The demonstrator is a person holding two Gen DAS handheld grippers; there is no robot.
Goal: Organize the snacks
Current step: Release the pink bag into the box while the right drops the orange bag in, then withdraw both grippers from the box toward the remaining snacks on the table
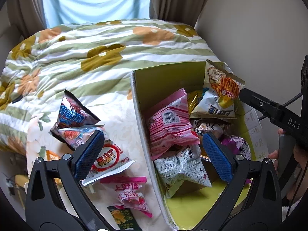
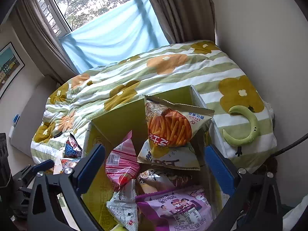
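A yellow-green cardboard box stands on the bed, holding several snack bags: a pink striped bag, a fries bag, a grey bag and a purple bag. Loose bags lie on the bed left of the box: a dark bag, a red-and-white bag and a pink strawberry bag. My left gripper is open and empty, straddling the box's left wall. My right gripper is open and empty above the box, with the fries bag just ahead.
A flowered quilt covers the bed. A green crescent-shaped object lies on the quilt right of the box. The wall runs along the right; curtains and a window stand behind. A dark green packet lies near the bed's front.
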